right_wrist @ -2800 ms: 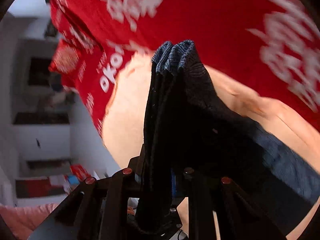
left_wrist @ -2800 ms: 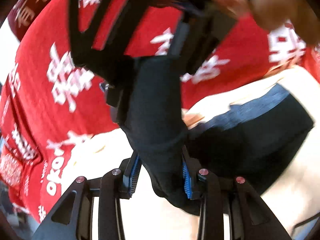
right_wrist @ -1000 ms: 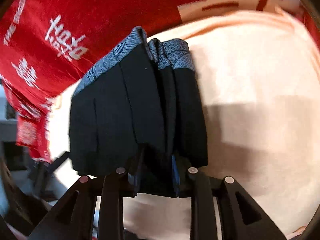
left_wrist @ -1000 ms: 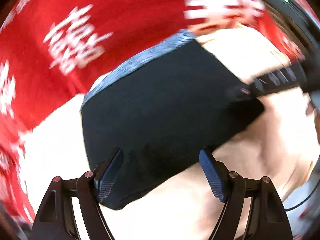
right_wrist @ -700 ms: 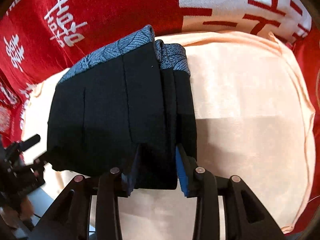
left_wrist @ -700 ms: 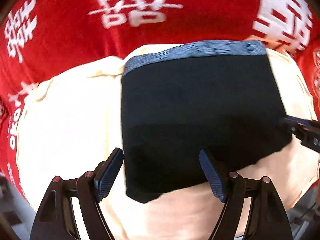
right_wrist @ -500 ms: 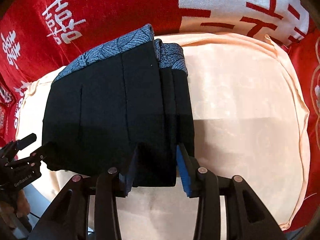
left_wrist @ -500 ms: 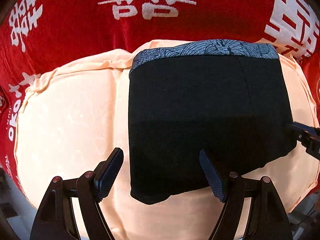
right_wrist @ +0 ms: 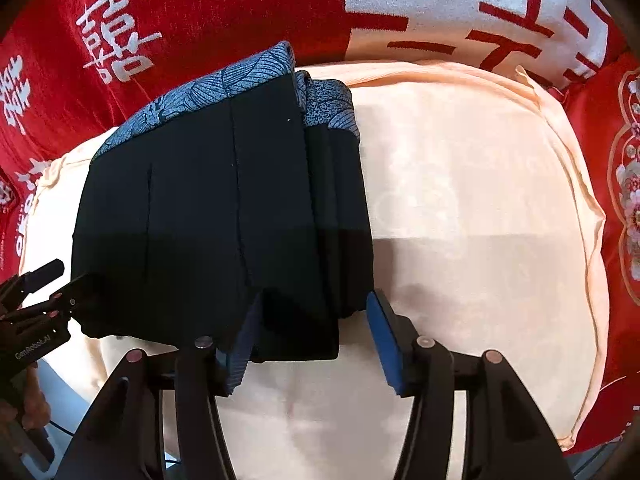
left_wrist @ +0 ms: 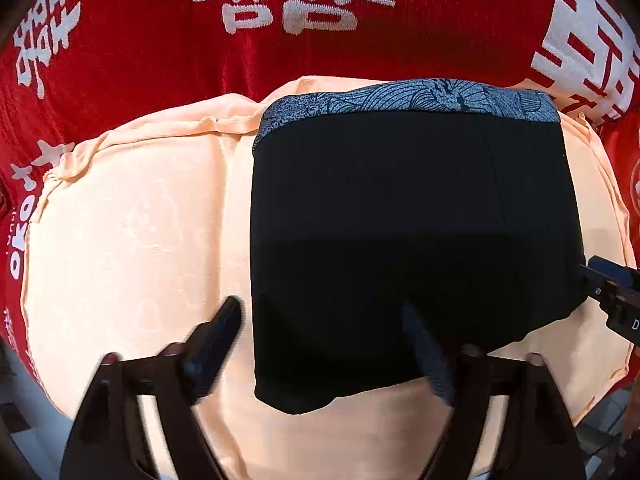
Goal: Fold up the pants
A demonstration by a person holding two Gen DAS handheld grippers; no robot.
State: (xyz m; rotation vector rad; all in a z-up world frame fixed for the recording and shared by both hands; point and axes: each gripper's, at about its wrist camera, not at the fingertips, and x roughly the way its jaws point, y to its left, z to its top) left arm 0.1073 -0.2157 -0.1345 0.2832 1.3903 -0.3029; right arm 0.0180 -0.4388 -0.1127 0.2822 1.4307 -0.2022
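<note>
Matt black cloth pants, smooth peach cushion, plush red blanket

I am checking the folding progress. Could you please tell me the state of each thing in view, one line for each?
black shorts: folded, lying flat on the peach cloth, patterned waistband at the far edge.
peach cloth: spread over the red blanket.
red blanket: spread underneath.
left gripper: jaws opening, holding nothing.
right gripper: jaws opening, folded edge between them, released.

Brightly lit; lower halves shaded by a hard-edged shadow; fisheye bending and dark corners seen; left gripper blurred.
</note>
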